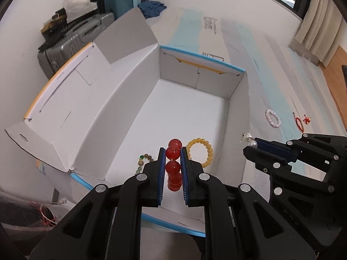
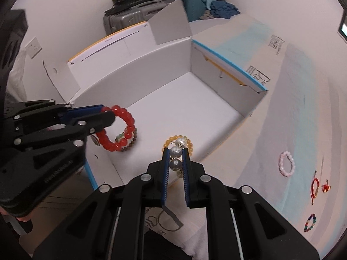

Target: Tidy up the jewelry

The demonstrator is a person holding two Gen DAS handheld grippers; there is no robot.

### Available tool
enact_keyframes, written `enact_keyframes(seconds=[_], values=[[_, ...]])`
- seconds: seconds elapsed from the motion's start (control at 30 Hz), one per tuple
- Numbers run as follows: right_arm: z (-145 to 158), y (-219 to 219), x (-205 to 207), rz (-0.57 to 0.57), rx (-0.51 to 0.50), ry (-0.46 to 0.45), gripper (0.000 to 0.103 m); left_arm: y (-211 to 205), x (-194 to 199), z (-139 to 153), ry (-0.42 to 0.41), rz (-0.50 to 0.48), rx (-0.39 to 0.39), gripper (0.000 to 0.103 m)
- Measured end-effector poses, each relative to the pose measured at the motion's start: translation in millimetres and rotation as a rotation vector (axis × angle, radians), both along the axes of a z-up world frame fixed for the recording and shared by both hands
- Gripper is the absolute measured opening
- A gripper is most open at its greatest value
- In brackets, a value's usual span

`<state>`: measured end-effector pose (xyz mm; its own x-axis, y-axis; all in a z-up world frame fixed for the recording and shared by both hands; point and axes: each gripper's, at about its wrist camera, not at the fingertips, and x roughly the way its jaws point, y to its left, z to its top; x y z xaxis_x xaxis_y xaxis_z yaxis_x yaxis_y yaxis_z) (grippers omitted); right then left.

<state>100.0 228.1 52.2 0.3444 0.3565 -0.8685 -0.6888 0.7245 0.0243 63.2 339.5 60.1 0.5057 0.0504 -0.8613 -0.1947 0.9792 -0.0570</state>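
Two grippers | left point(image 1: 172, 158) fingers clamp glossy red bracelet point(image 2: 118, 127) | right point(image 2: 176, 158) clamp pearls point(image 2: 176, 151)

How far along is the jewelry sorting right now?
Partway. Done: the yellow bracelet and a green-brown bracelet lie in the white box. In hand: left gripper holds the red bracelet, right gripper the pearl piece. Left outside: pink bracelet, red cord bracelet, multicolored bracelet.

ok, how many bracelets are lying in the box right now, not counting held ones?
2. The yellow bracelet lies on the box floor near the front; the mixed green-brown bracelet lies to its left, partly hidden by the left gripper.
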Motion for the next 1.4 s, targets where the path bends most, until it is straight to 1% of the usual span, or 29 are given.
enact_keyframes(seconds=[0.1,0.17,0.3,0.4,0.47,0.63,0.77,1.03,1.2,1.3,1.4], values=[[-5.9,9.7,1.3,0.027,-0.012,0.01,0.011,4.3,2.7,-6.0,0.013,0.001,-0.008,0.013],[-12.2,17.3,6.2,0.049,-0.03,0.043,0.011,9.0,6.0,-11.4,0.03,0.005,-0.014,0.013],[-19.9,30.3,16.3,0.076,-0.072,0.09,0.011,21.4,18.1,-26.0,0.098,0.009,-0.016,0.013],[-25.8,41.7,23.4,0.104,-0.108,0.125,0.011,31.2,26.2,-35.7,0.151,0.014,-0.048,0.013],[-30.7,47.0,27.6,0.112,-0.126,0.148,0.011,35.6,30.5,-41.9,0.18,0.016,-0.05,0.013],[-56.0,60.8,41.4,0.115,-0.178,0.241,0.011,40.8,39.8,-60.8,0.254,0.009,-0.05,0.013],[-77.0,70.9,50.7,0.113,-0.222,0.288,0.011,45.3,44.1,-75.4,0.303,0.01,-0.053,0.013],[-107.6,78.3,58.9,0.109,-0.272,0.33,0.011,51.4,46.6,-91.8,0.355,0.013,-0.05,0.013],[-111.2,81.4,61.4,0.112,-0.268,0.331,0.011,54.9,49.9,-95.2,0.372,0.02,-0.032,0.013],[-111.3,79.8,60.4,0.11,-0.272,0.32,0.013,50.8,49.2,-93.2,0.374,0.035,0.007,0.013],[-109.5,76.1,57.7,0.113,-0.27,0.299,0.013,49.8,46.7,-91.0,0.361,0.043,0.007,0.014]])
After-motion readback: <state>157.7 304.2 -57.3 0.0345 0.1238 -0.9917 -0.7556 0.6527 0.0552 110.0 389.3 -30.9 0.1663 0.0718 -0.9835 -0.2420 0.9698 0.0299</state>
